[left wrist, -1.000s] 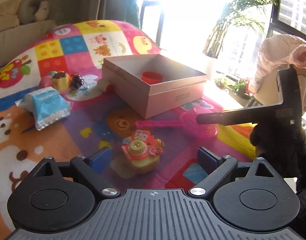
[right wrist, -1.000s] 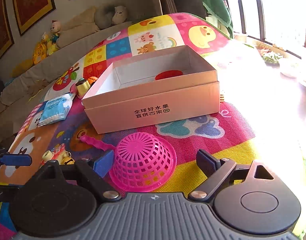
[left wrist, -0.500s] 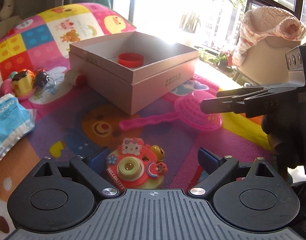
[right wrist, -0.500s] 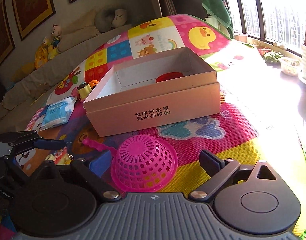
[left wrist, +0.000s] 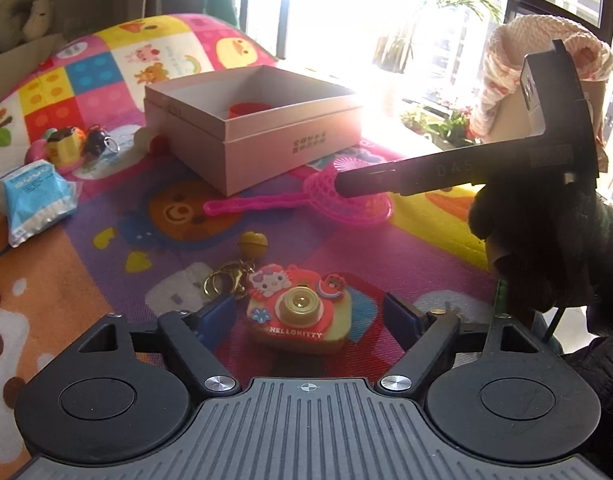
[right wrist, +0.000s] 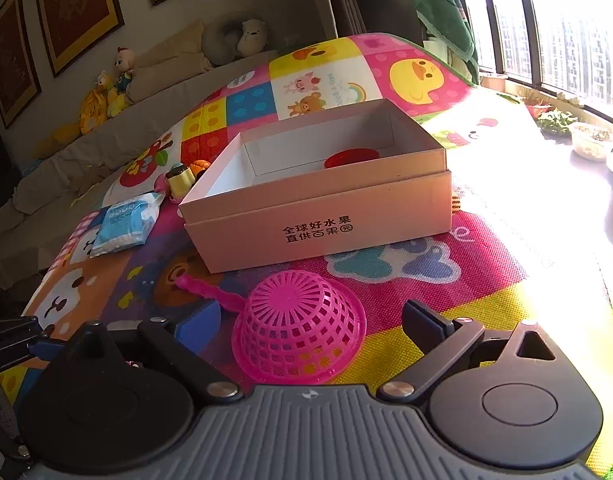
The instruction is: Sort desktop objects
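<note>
My left gripper (left wrist: 308, 314) has just been closing; the camera toy (left wrist: 300, 314) sits between its 2 blue pads, a gap on each side, nothing gripped. Its keyring (left wrist: 226, 276) and bell lie just beyond, on the mat (left wrist: 118, 280). My right gripper (right wrist: 310, 320) stands wide, straddling the upturned pink strainer (right wrist: 300, 338) without touching. Next back, the open box (right wrist: 326, 216) with 1 red lid (right wrist: 352, 158) inside. Left of it: blue packet (right wrist: 124, 224), small toys (left wrist: 64, 146).
</note>
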Motion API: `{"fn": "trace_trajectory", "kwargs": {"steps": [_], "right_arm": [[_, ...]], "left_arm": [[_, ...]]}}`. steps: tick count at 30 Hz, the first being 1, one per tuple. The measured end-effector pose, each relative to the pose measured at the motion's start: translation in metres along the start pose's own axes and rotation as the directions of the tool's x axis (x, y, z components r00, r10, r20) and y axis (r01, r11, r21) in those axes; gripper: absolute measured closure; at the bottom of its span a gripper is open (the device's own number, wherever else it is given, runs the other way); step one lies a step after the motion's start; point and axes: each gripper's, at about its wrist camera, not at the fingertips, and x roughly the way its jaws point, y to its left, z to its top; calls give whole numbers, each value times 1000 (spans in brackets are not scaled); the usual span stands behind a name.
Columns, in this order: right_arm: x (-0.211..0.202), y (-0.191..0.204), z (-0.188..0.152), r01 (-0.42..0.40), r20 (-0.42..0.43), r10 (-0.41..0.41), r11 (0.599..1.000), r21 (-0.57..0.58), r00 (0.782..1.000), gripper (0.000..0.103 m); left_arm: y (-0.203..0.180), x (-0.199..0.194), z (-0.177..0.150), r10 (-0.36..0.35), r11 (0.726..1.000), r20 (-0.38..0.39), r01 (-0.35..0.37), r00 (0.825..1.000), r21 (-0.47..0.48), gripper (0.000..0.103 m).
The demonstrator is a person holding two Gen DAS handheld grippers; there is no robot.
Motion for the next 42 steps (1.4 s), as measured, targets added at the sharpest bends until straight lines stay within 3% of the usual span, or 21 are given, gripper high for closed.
{"fn": "trace_trajectory", "kwargs": {"steps": [2,4,7,10,12,14,16,18,21,25,27,30,33,35,39,42], "right_arm": [[-1,9,1,4,-2,-5,994,-106,1000,5],[-2,22,2,-13,-9,11,967,-255,1000,5],[2,36,8,-48,-42,34,919,-390,999,5],[21,37,16,-74,-117,29,913,-402,993,7],[31,36,19,-74,-163,10,915,-396,987,21],[31,33,22,-101,-196,31,929,-357,980,28],[21,38,23,-106,-200,38,934,-341,979,29],[4,46,26,-117,-173,58,929,-350,983,29],[-37,61,47,-87,-53,72,917,-390,996,29],[-69,45,106,28,128,10,957,-289,992,29],[-66,32,130,82,177,-41,970,-228,983,29],[-43,13,155,89,166,-67,987,-132,984,29],[-10,4,161,107,149,-89,987,-119,985,28],[17,-3,158,87,85,-77,989,-116,993,24],[29,-27,142,93,63,-89,994,-57,994,20],[33,-43,132,128,55,-127,991,-25,990,15]], "left_arm": [[-3,4,0,52,999,-3,-52,999,16,38],[-2,2,-1,68,998,5,-68,998,7,41],[-1,-4,-4,111,994,7,-111,994,-16,41],[5,-16,-5,151,987,22,-150,988,-57,41],[11,-28,-5,177,981,43,-173,983,-82,41],[19,-44,-3,212,973,68,-205,975,-104,41],[25,-57,2,244,966,92,-233,965,-115,41],[29,-68,12,263,962,122,-250,957,-114,41],[31,-84,40,281,959,208,-269,937,-86,41],[26,-93,97,268,961,375,-273,888,-40,41],[22,-79,126,250,964,414,-265,875,-20,41],[19,-45,167,223,970,425,-243,877,-8,41],[29,-6,203,194,981,376,-187,906,-55,37],[41,11,211,216,976,344,-187,914,-115,32],[65,15,183,225,966,311,-171,924,-193,16],[71,20,151,265,956,270,-217,926,-196,15]]}}
